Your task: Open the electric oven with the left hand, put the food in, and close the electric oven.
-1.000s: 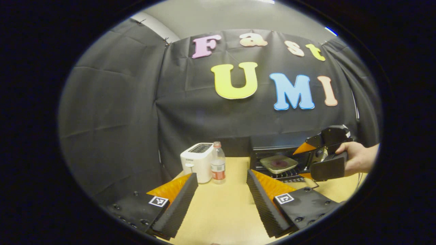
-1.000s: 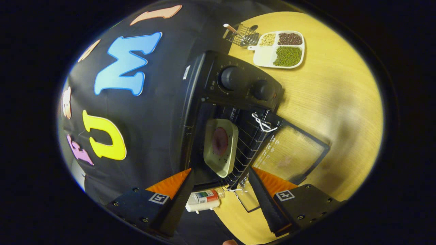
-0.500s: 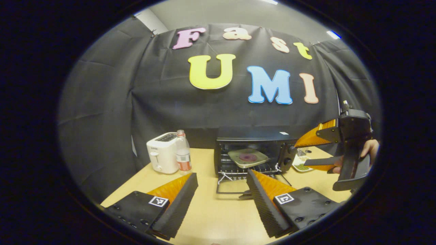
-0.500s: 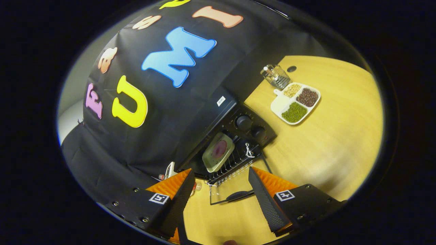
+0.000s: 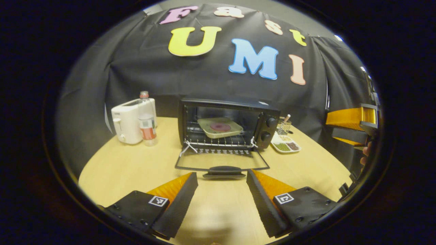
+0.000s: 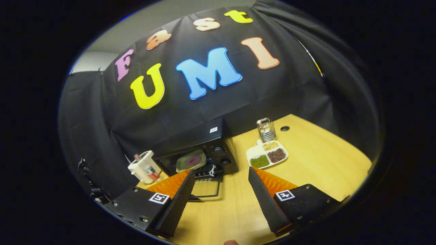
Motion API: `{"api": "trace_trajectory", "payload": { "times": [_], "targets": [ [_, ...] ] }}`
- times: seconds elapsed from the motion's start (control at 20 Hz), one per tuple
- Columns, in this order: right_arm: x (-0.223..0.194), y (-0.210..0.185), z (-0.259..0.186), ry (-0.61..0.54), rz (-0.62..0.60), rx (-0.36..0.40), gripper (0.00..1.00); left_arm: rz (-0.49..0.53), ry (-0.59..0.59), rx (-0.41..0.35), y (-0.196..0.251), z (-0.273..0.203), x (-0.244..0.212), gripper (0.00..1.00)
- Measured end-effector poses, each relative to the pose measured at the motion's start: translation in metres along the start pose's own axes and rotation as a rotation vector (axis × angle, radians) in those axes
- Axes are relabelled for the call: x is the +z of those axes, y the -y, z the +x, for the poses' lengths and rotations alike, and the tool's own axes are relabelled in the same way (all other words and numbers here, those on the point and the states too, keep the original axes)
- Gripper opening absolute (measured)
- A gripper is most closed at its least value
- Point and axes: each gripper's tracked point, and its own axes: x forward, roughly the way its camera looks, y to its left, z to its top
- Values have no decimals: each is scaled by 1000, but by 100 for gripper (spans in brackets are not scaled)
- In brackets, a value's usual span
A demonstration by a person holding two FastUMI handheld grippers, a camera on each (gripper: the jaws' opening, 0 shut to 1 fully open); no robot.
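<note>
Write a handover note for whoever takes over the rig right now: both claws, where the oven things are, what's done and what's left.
Left claw: open, empty, low over the light wooden table, facing the black electric oven.
Right claw: open, empty, away from the oven, off to its right.
Oven: the glass door hangs fully down, its black handle just ahead of the left claw's fingers.
Food: the pale square plate with a dark red round piece sits on the wire rack inside.
Done: oven opened, food in.
Left: lift the door shut, probably from under the handle.
</note>
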Motion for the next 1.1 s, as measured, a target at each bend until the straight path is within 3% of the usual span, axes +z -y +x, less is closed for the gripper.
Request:
{"api": "trace_trajectory", "payload": {
  "times": [0.05,0.15,0.2,0.25,0.55,0.8,0.95,1.1],
  "targets": [
    [2,6,-8,22,-44,-15,97,-20,-35,-14,5,10,-11,98],
    [2,21,-20,40,-114,-54,98,-47,-100,-25,14,29,-29,92],
    [2,28,-26,47,-146,-74,98,-41,-125,-20,15,37,-36,100],
    [3,34,-31,52,-174,-95,98,-30,-144,-14,16,45,-41,95],
    [9,48,-55,69,-337,-184,98,53,-276,28,16,91,-73,95],
    [11,55,-63,62,-346,-229,98,99,-257,80,9,115,-67,92],
    [13,57,-61,67,-339,-240,98,109,-239,122,4,121,-65,99],
    [14,57,-56,60,-323,-244,98,110,-208,131,4,120,-63,95]
  ]
}}
